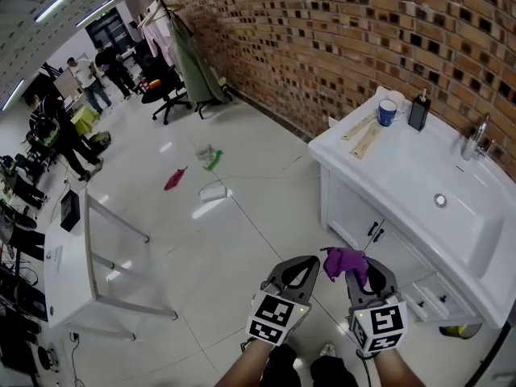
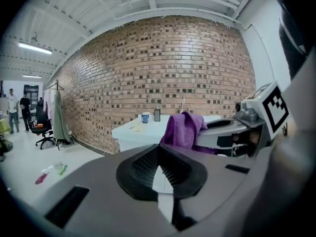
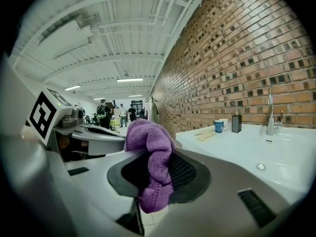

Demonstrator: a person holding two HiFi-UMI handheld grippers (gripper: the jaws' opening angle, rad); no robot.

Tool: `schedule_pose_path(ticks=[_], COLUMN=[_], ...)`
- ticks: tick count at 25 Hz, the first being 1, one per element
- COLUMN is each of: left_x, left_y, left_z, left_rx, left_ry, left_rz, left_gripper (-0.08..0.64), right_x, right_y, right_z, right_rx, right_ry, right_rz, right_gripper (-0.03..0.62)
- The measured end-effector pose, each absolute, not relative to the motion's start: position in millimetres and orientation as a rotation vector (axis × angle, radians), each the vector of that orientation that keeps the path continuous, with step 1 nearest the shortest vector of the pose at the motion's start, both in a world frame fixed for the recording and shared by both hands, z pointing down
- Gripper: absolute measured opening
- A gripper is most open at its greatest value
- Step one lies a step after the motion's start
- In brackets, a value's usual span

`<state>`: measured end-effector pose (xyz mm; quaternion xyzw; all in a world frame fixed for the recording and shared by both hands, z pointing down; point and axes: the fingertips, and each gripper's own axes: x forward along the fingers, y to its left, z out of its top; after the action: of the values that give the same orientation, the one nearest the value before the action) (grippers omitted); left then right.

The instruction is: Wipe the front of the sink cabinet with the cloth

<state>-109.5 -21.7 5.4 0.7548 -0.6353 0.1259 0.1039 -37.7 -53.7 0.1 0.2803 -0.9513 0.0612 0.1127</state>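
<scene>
The white sink cabinet (image 1: 351, 213) stands against the brick wall at the right, with its doors facing me. My right gripper (image 1: 358, 271) is shut on a bunched purple cloth (image 1: 344, 261) and is held in the air just in front of the cabinet, apart from it. The right gripper view shows the cloth (image 3: 148, 143) pinched between the pads and hanging out below. My left gripper (image 1: 295, 271) hovers beside it to the left, shut with nothing in it. In the left gripper view the cloth (image 2: 185, 129) and the right gripper (image 2: 226, 130) show to the right.
A blue mug (image 1: 387, 111), a black soap dispenser (image 1: 418, 111), wooden utensils (image 1: 367, 140) and a faucet (image 1: 476, 140) sit on the countertop. Scraps (image 1: 174, 179) litter the tiled floor. A white table (image 1: 64, 274) stands at left. An office chair (image 1: 165, 89) and people are far back.
</scene>
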Motion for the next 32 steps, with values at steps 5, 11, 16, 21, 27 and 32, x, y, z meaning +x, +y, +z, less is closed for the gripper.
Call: schedule_pose_path(ticks=[5,11,16,21,27,32], left_x=[-84,-74,-74,-73,-70,-62], left_y=[13,49,91,130,164,184], left_z=[-16,-43,-65,-82,-93,-99], left_rx=[2.233,2.313,2.392,2.468,2.5,2.53], left_ry=[-1.806,-1.723,-1.636,-1.586,-1.558,-1.538], left_rz=[0.364,0.357,0.301,0.262,0.241,0.234], left_gripper=[0.005,0.005,0.005,0.005,0.005,0.005], right_x=[0,31,24,19,22,32], right_y=[-27,4,50,92,131,147], right_z=[-15,-28,-59,-80,-101,-112], right_rx=[0.911,1.068,1.146,1.189,1.229,1.26], right_ry=[-2.751,-2.675,-2.683,-2.676,-2.68,-2.685], right_rz=[0.246,0.256,0.209,0.17,0.15,0.124], right_gripper=[0.1,0.1,0.1,0.1,0.1,0.1])
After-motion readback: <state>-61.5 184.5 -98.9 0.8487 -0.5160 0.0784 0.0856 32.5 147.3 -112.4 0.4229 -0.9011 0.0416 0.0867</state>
